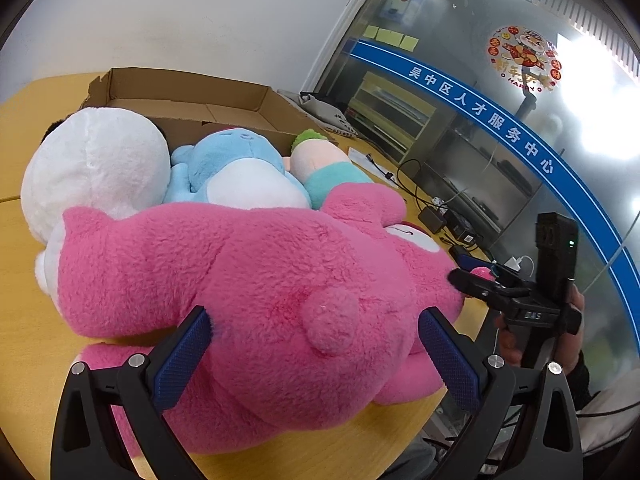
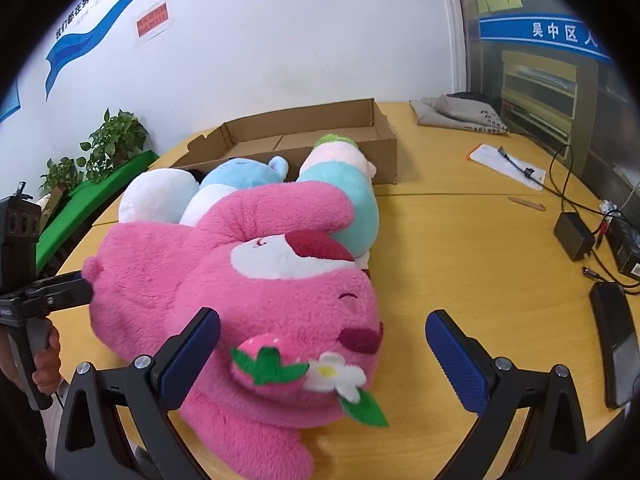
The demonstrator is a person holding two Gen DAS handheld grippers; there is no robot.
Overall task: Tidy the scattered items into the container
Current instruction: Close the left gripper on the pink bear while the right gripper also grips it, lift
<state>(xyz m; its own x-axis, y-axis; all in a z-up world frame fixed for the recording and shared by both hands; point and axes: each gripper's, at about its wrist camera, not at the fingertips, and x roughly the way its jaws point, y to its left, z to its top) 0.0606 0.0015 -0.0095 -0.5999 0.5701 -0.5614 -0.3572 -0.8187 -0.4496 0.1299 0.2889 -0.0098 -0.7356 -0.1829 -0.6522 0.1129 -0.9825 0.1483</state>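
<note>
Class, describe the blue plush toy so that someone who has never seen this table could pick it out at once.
Start at the open brown cardboard box on the yellow wooden table. Plush toys are heaped against its near side, with the big pink plush bear nearest the cameras. The light blue plush toy with a white belly lies behind the bear, between a round white plush toy and a green-haired plush doll in teal; it is the only blue one.

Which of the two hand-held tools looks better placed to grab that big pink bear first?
Probably the left tool: its open fingers already straddle the pink bear at the rump. The right tool, also open, frames only the bear's strawberry ear.
</note>
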